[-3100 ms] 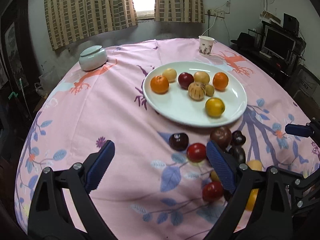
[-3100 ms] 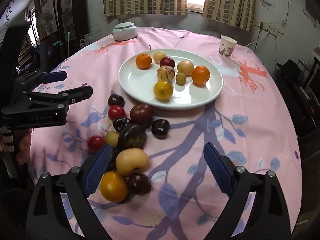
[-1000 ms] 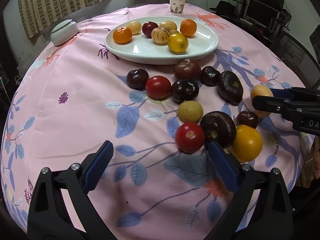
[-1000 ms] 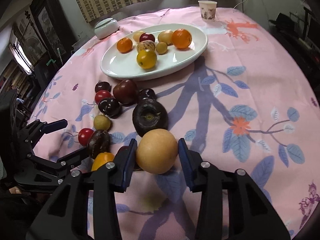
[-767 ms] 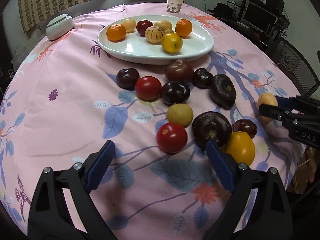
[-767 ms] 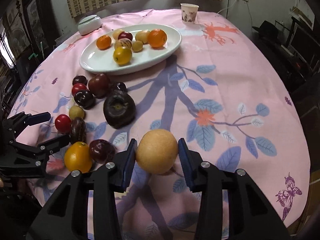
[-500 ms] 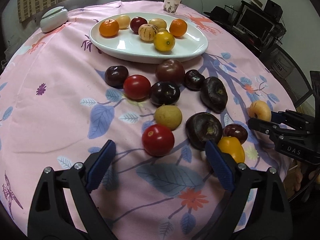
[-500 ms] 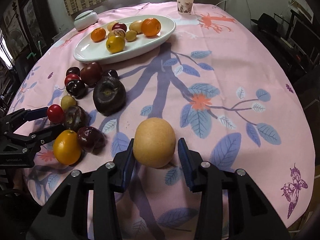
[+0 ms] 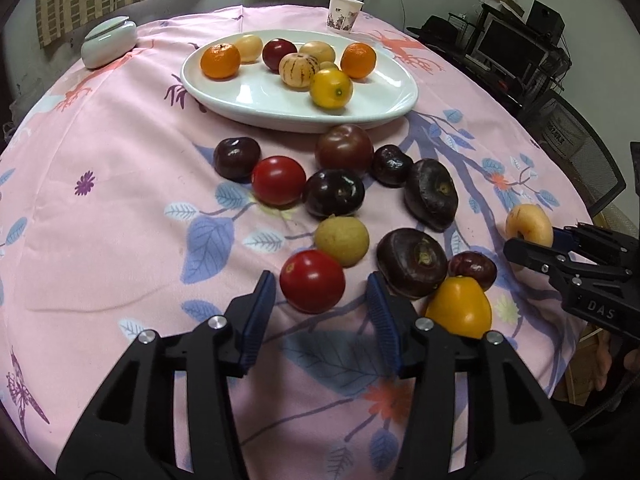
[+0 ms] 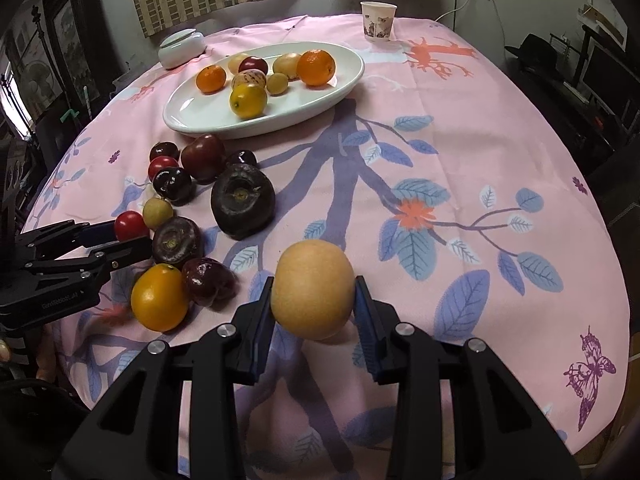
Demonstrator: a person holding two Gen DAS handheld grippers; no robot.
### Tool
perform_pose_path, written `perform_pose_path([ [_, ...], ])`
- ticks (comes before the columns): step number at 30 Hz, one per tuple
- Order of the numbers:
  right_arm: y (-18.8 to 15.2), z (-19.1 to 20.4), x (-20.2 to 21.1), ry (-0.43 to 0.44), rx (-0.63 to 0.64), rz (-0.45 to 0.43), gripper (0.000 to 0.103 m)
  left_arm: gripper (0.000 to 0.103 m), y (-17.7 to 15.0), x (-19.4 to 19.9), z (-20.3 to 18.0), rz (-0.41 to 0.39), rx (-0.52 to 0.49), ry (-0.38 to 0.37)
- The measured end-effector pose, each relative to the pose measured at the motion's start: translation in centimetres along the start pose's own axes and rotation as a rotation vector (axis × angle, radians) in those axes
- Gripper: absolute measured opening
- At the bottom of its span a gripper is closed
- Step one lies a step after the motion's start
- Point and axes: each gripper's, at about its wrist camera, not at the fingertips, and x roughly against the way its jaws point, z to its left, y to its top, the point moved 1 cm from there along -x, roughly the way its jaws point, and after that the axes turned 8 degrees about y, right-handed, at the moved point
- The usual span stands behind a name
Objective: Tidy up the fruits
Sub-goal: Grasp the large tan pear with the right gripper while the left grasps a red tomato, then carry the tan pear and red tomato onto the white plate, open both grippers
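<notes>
Our left gripper (image 9: 322, 294) has just been closing around the red tomato (image 9: 312, 281), its pads near the skin but with slivers of cloth showing, so no grip yet. Our right gripper (image 10: 314, 296) clamps the tan pear (image 10: 313, 289) just off the pink tablecloth (image 10: 460, 152). Both sit nearer us than the white plate (image 9: 256, 100) of citrus, with dark plums between.

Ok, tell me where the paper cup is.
The paper cup stands at the table's far edge, beyond the white plate and to its right in both wrist views.
</notes>
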Motion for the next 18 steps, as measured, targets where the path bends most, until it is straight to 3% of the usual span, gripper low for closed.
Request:
perform_pose_path([
  [1,0.0,0.0,0.1,0.001,-0.001,-0.003,0.038,0.043,0.0,0.0,0.1,-0.005,0.005,0.006],
  [2,0.0,0.1,0.2,0.003,-0.001,-0.005,0.038,0.03,0.1,0.0,0.2,-0.009,0.008,0.026],
  [5,0.0,0.4,0.4,0.011,0.004,-0.008,0.038,0.03,0.0,0.5,0.6,-0.016,0.023,0.006],
  [18,3.4,2.9,1.0,0.064,0.077,-0.078,0.038,0.03,0.9,5.3,2.9,-0.121,0.051,0.061],
])
